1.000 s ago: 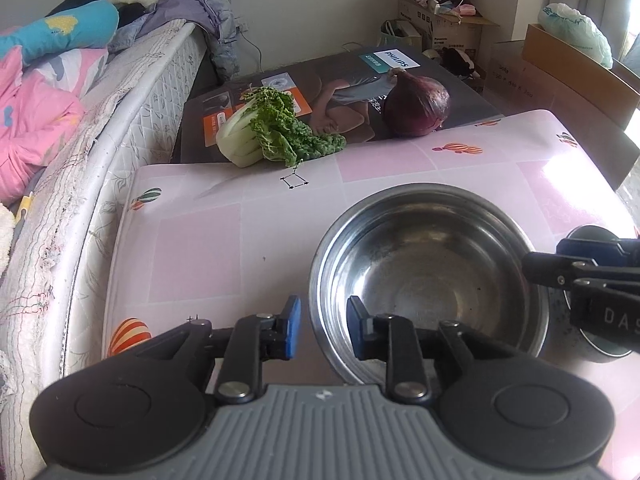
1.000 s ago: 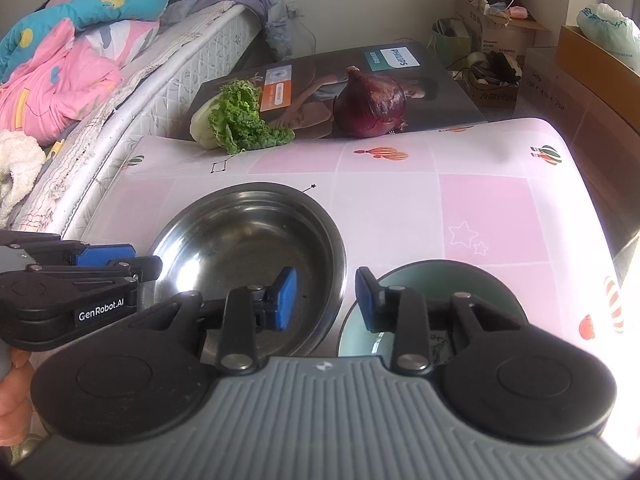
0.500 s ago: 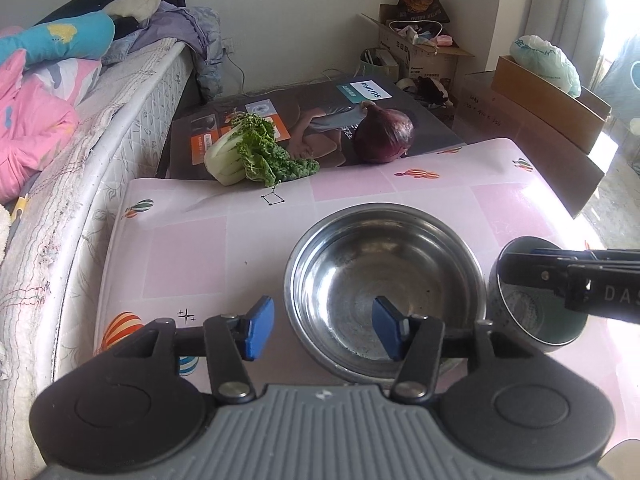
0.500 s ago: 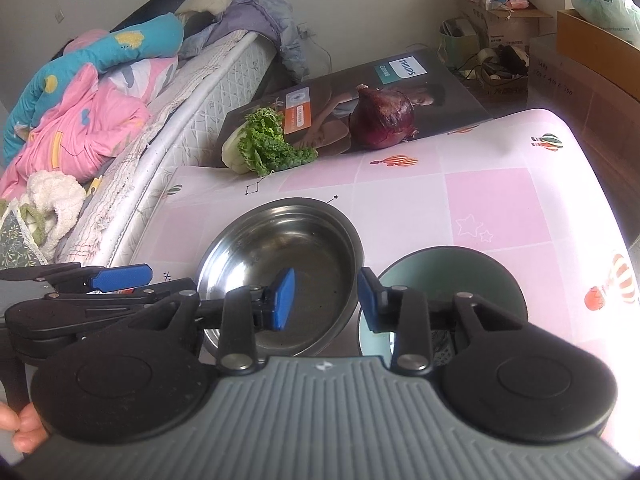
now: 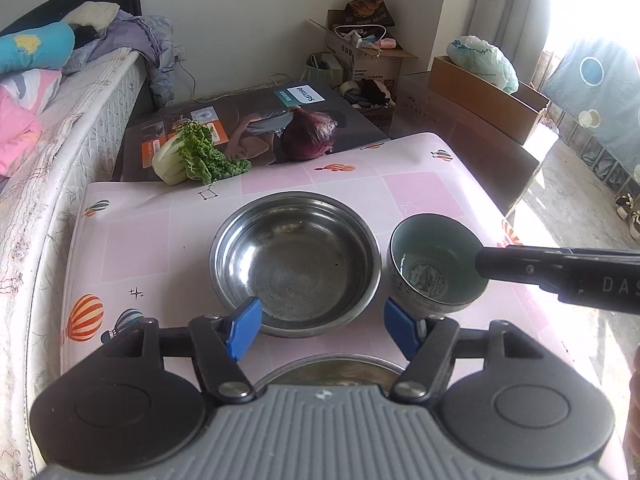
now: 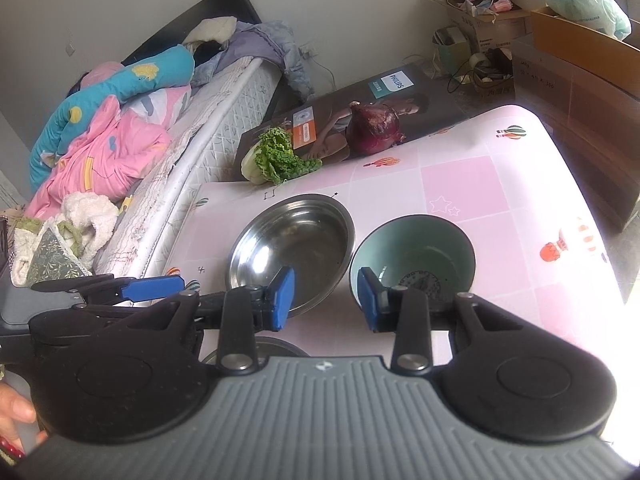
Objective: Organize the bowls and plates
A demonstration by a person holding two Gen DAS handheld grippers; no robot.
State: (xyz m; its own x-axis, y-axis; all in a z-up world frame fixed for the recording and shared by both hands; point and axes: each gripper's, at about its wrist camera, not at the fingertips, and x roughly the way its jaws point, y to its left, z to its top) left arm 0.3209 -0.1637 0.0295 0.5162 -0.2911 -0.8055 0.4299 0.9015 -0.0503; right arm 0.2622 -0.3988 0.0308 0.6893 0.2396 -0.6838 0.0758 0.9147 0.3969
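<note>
"PHILIPS" — upside down — stands on the flat box (image 5: 256,120); "DAS" on the right gripper (image 5: 560,276).

A bedroom with plain white walls (image 5: 248,12). A bed (image 5: 60,128) runs along the left, its quilted mattress piled with pink and blue bedding (image 6: 100,136). In the middle stands a surface (image 5: 424,188) covered in pink checked cloth printed with balloons. Behind it a flat dark carton (image 5: 248,116) leans low. Open cardboard boxes (image 5: 360,52) crowd the far corner. Strong daylight floods in from the right, washing out the bare floor (image 5: 576,184).
</note>
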